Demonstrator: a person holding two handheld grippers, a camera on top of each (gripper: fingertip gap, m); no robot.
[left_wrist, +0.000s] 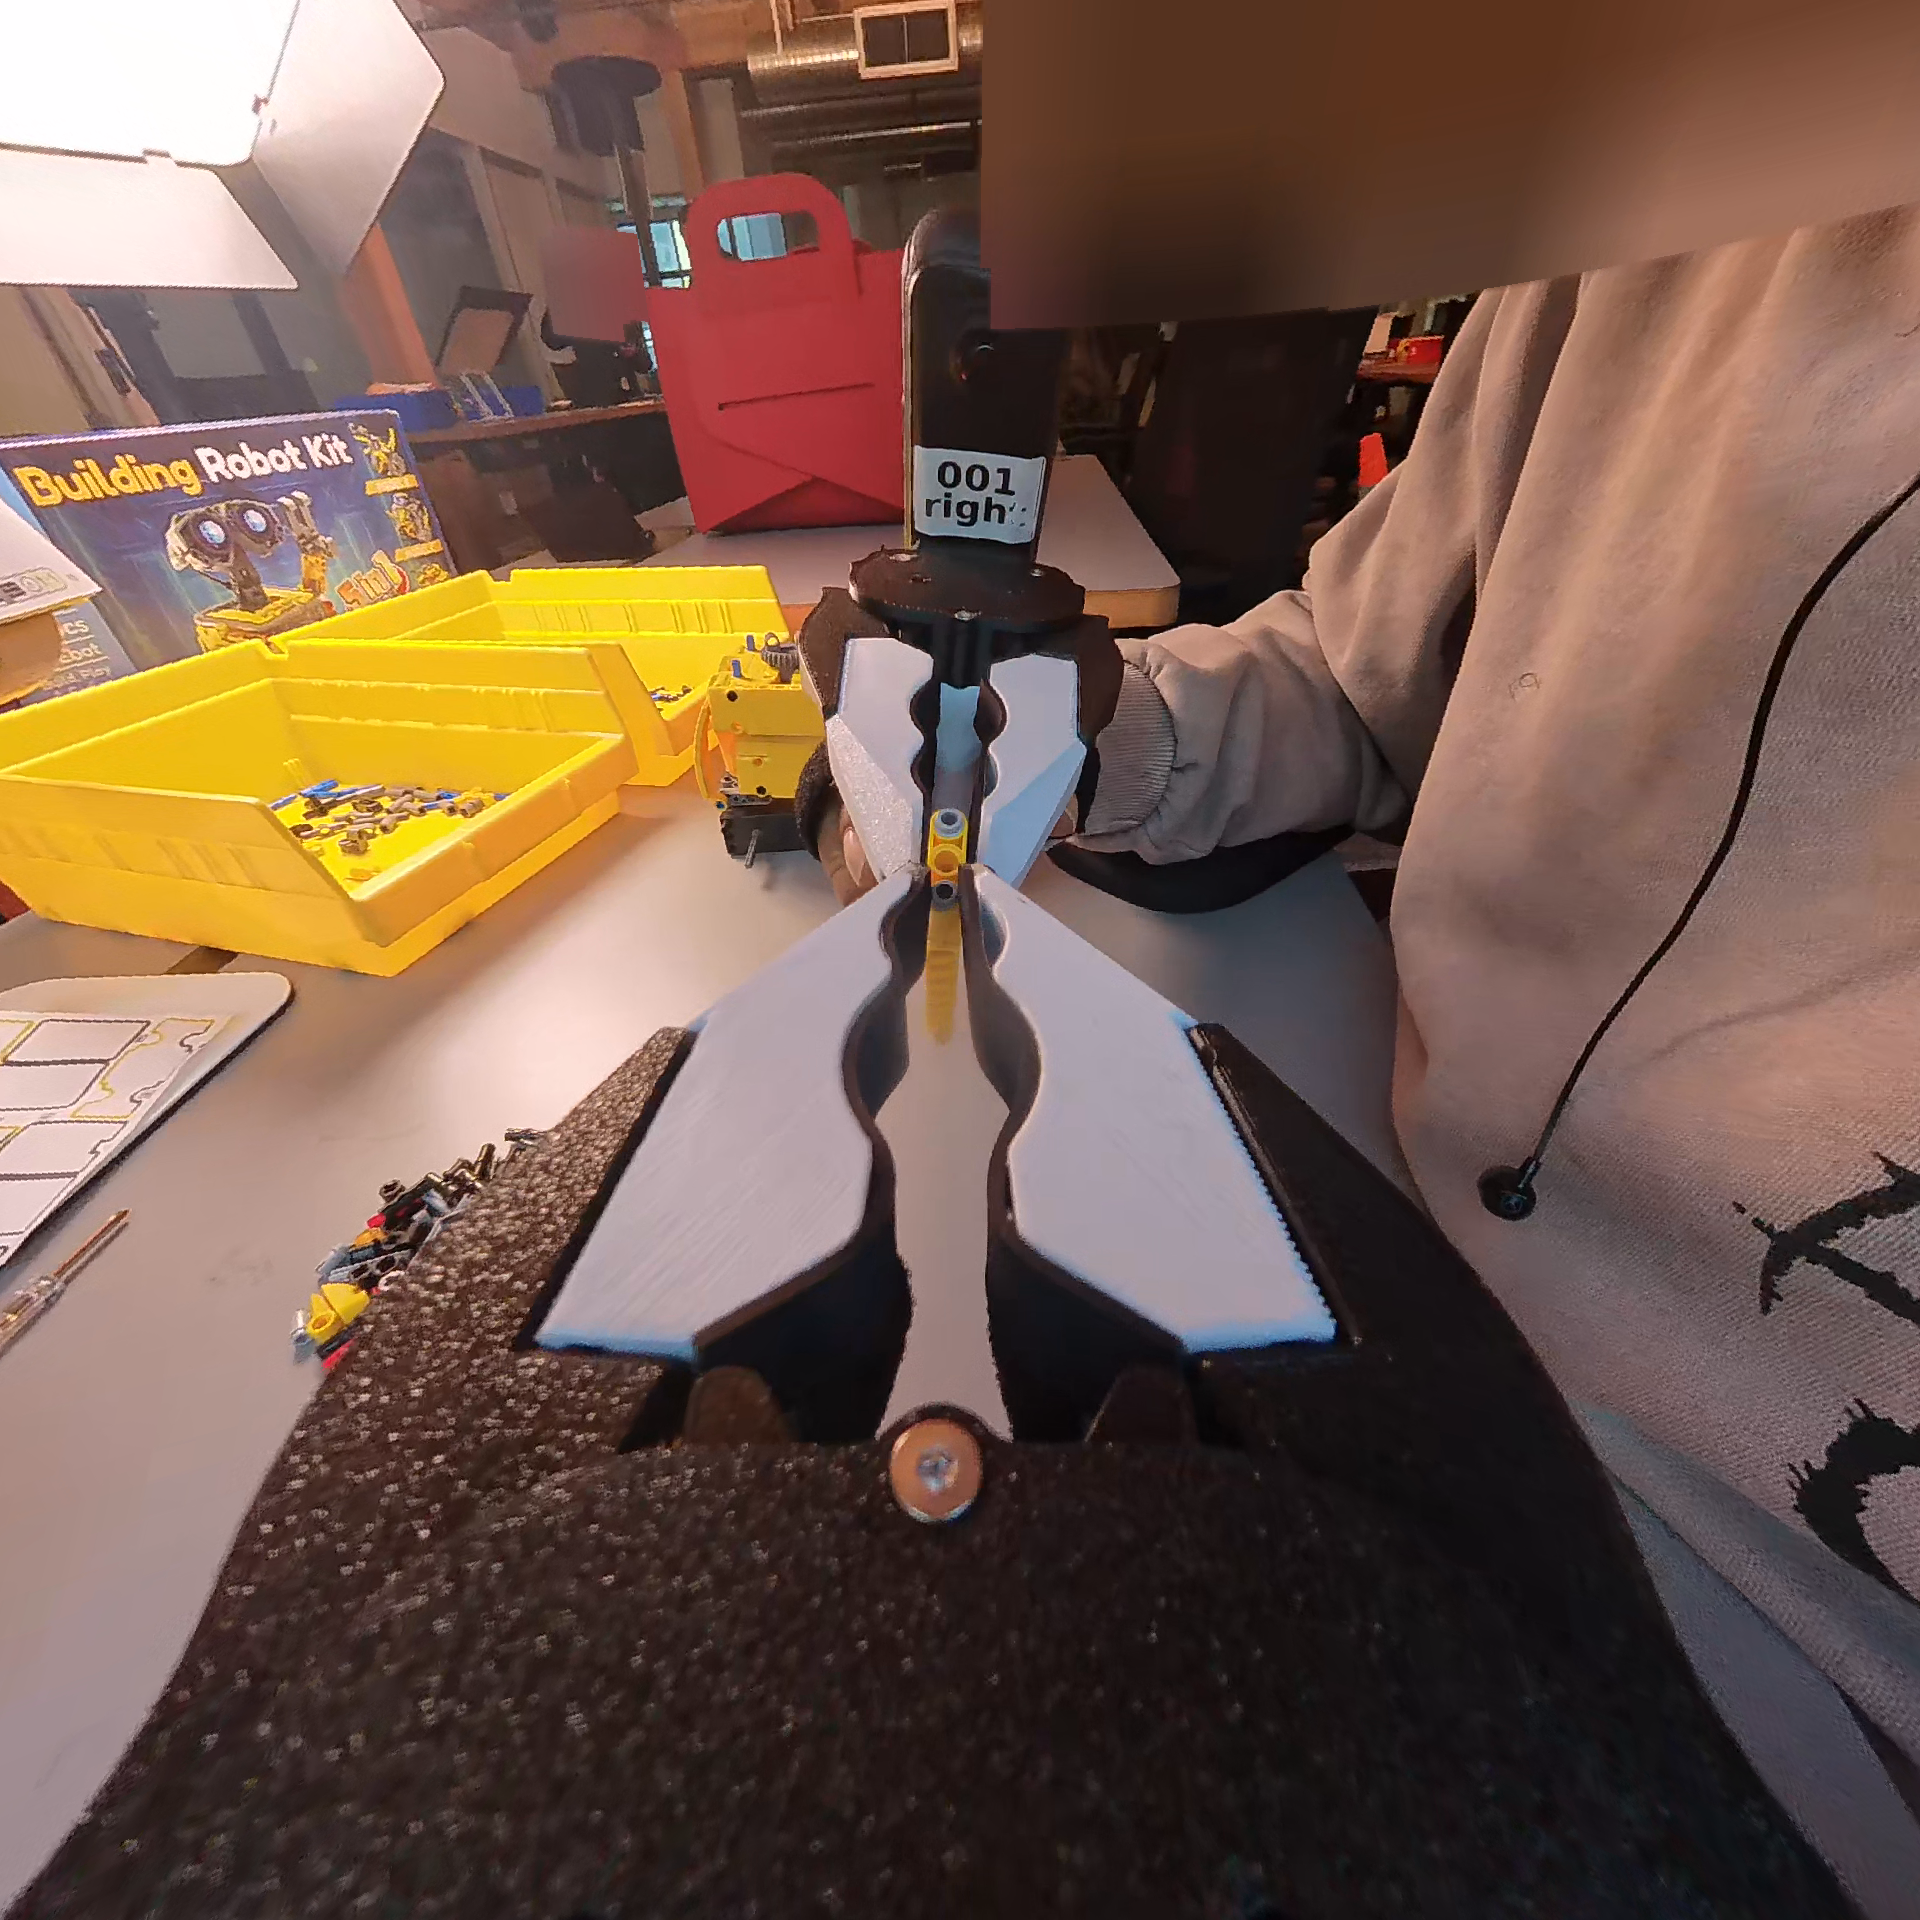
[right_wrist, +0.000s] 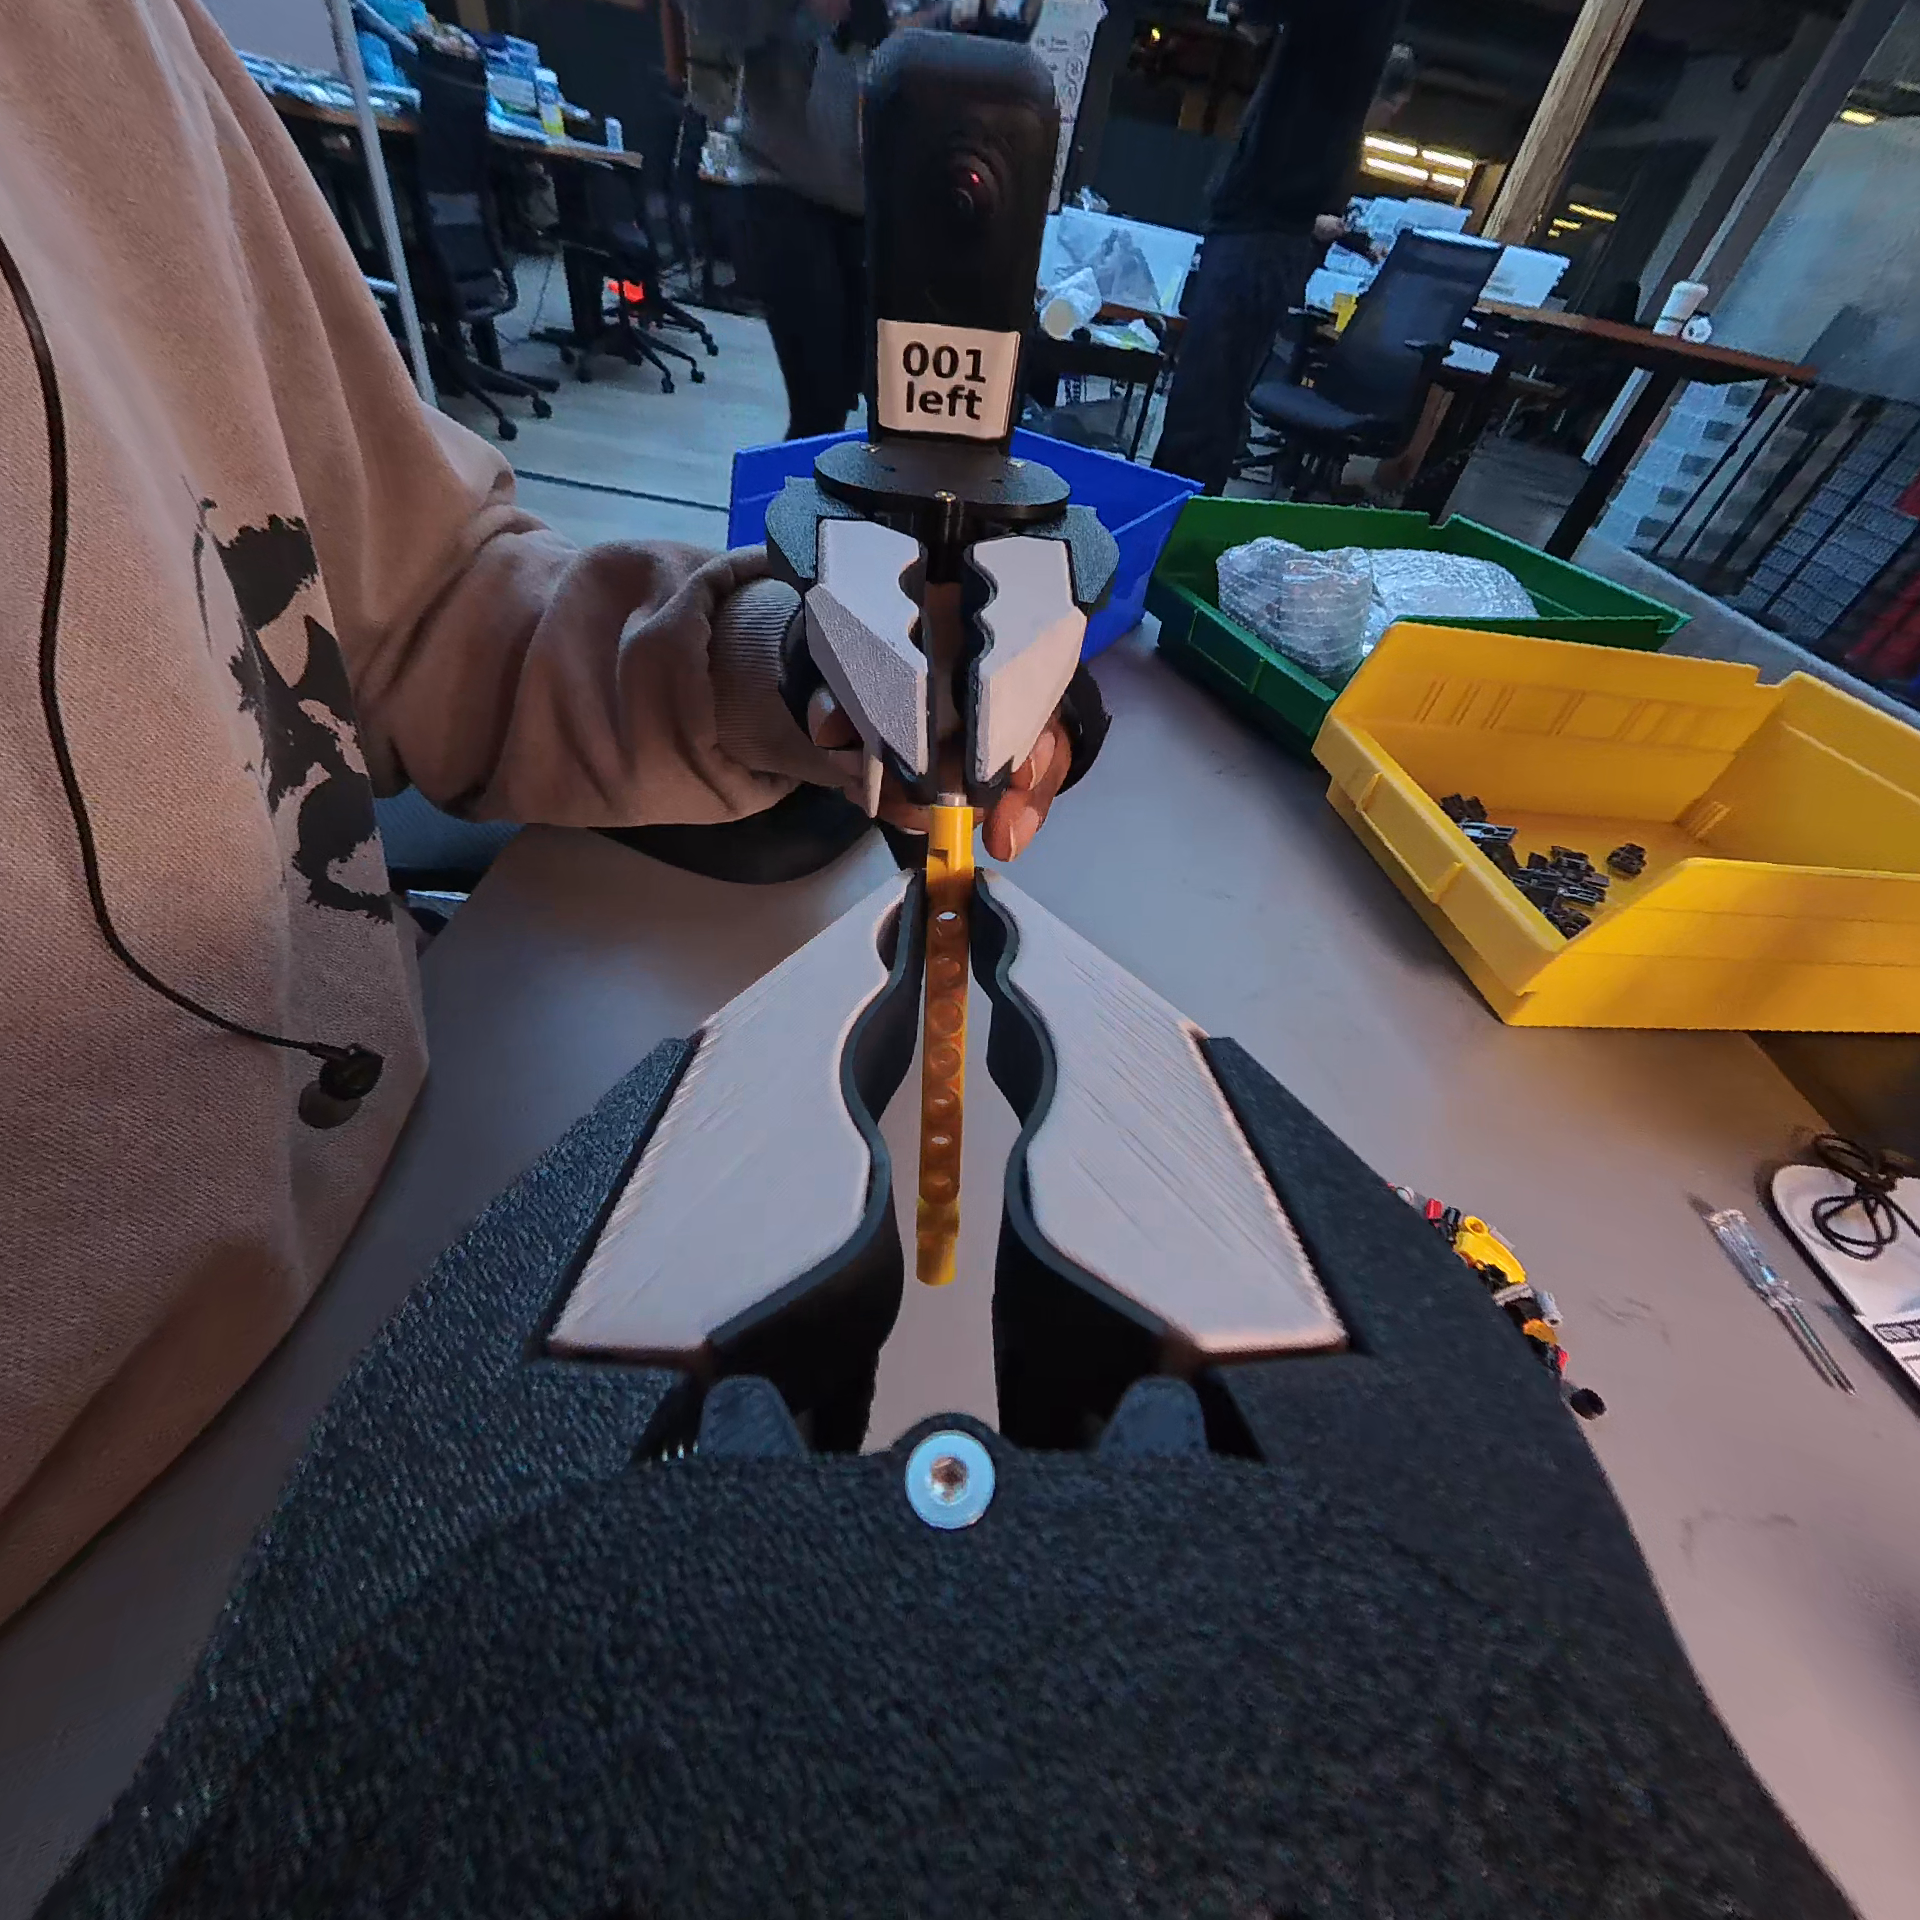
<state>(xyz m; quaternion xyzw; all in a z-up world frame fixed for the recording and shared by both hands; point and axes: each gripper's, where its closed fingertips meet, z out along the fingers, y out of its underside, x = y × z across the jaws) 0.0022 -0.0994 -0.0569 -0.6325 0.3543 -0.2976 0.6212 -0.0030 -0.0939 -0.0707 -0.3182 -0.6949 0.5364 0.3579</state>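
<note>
While the two grippers meet tip to tip above the grey table (left_wrist: 520, 1039), the left gripper (left_wrist: 940, 888) has its fingers drawn narrow about one yellow strip (left_wrist: 940, 977), which runs back between them toward 6 o'clock. One small grey pin (left_wrist: 948, 826) stands at the strip's far end, at the meeting point.

The right gripper (right_wrist: 948, 883) is clamped on one long yellow beam (right_wrist: 943, 1039) with a row of round holes. The beam lies along the gap between the fingers and juts out at 12 o'clock to the other gripper's tips. Whether strip and beam are one part or two I cannot tell.

In the right wrist view, three bins sit from 1 to 3 o'clock: one blue bin (right_wrist: 1122, 499), one green bin (right_wrist: 1226, 644) with a wrapped bundle, and one yellow bin (right_wrist: 1662, 935) holding black parts. One screwdriver (right_wrist: 1766, 1288) and one heap of small parts (right_wrist: 1496, 1268) lie at 4 o'clock.

In the left wrist view, one partly built yellow model (left_wrist: 753, 748) stands at 11 o'clock, just beside the right gripper.
</note>
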